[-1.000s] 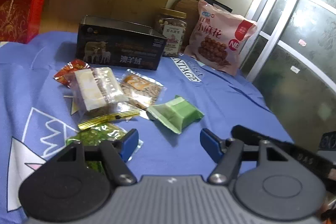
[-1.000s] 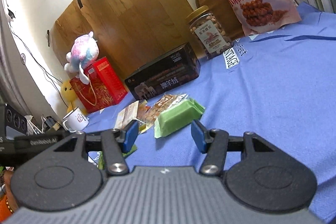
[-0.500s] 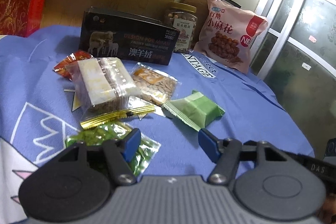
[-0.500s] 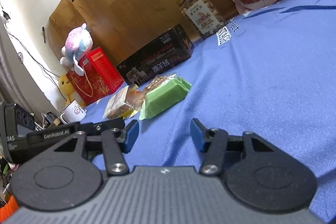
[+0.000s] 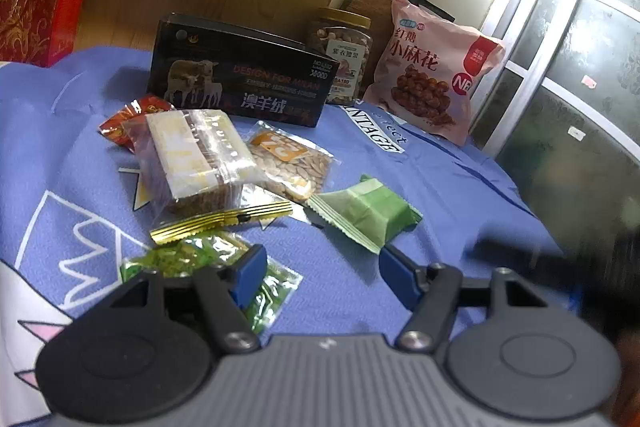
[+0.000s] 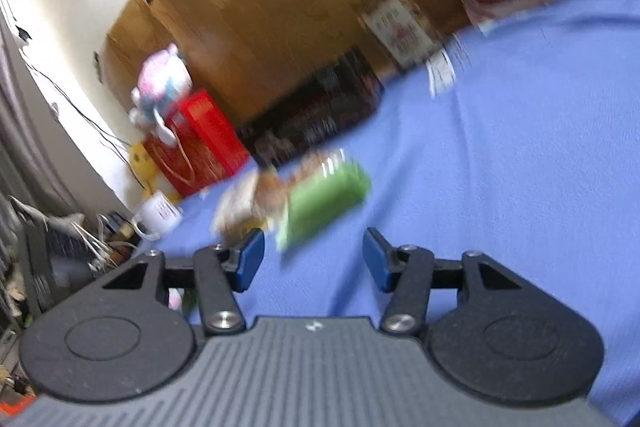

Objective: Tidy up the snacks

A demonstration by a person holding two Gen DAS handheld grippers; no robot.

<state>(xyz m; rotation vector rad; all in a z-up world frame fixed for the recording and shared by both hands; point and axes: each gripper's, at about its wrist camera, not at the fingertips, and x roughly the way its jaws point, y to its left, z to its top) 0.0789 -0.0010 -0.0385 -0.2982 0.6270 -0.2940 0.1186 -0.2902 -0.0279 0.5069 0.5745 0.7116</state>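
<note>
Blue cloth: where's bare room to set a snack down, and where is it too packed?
Bare blue cloth lies right of the green packet, in front of the pink bag. There is also a bare strip between the open left gripper and the green packet. Crowded: the packets left of it, from the seed packet to the black box.

A plush toy (image 6: 160, 87) sits atop a red gift bag (image 6: 200, 143), beside a white mug (image 6: 158, 217).
</note>
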